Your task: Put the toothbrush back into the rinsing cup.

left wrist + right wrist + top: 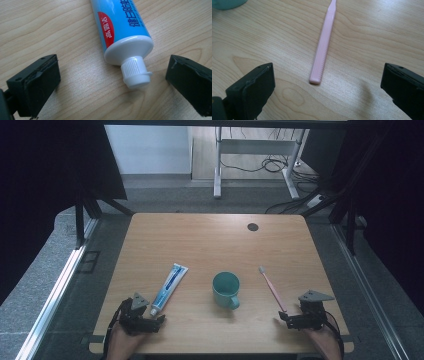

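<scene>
Left tongs (pixel 159 319) spread, jaws either side of toothpaste tube (pixel 169 288) cap, not touching; tube lies flat on tabletop (pixel 210 240), left of teal mug (pixel 226 290). Right tongs (pixel 281 318) spread at handle end of pink toothbrush (pixel 271 288), w/o contact; brush lies right of mug.

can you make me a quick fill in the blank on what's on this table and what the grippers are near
1. The left gripper is open, and the white ____ of the toothpaste tube lies between its fingers.
2. The right gripper is open, facing the handle end of the ____ toothbrush.
3. Between the tube and the toothbrush stands a teal ____ on the table.

Missing words: cap; pink; mug
</scene>
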### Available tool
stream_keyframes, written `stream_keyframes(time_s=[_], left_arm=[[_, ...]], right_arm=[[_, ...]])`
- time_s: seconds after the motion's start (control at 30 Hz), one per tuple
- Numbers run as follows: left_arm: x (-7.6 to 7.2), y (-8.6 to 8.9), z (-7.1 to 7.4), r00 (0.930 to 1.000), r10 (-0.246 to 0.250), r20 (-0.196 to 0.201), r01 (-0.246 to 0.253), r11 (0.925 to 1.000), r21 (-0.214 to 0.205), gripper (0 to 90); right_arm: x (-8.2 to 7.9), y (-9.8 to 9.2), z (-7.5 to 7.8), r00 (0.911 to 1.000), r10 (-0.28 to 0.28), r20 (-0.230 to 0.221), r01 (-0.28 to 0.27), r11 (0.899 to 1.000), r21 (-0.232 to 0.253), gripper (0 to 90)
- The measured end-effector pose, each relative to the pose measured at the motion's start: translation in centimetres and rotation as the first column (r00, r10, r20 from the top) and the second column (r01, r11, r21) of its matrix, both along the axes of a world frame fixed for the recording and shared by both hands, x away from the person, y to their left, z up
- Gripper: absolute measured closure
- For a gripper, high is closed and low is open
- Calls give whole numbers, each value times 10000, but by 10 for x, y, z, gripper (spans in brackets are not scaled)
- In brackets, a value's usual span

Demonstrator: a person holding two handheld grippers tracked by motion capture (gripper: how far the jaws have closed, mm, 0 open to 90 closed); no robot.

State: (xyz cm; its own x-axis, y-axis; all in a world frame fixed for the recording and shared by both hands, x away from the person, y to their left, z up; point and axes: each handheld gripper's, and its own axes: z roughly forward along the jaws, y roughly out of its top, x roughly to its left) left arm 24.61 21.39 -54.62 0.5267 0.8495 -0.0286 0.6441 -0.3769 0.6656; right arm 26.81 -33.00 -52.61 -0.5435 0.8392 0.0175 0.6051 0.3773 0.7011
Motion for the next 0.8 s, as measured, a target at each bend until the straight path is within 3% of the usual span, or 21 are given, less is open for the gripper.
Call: stream_keyframes(time_s=[0.4, 0.6, 0.8], left_arm=[[0, 0, 0, 10000, 23, -13, -23, 10000, 1, 0], [0, 0, 0, 10000, 30, -15, -30, 10000, -4, 0], [0, 0, 0, 10000, 23, -13, -23, 10000, -1, 0]], right_arm=[[11, 0, 9, 9979, -148, -633, 147, 9999, -32, 37], [19, 3, 12, 9913, -140, -1306, 109, 9997, -238, 56], [32, 7, 18, 9816, -126, -1904, 7, 9980, -627, 163]])
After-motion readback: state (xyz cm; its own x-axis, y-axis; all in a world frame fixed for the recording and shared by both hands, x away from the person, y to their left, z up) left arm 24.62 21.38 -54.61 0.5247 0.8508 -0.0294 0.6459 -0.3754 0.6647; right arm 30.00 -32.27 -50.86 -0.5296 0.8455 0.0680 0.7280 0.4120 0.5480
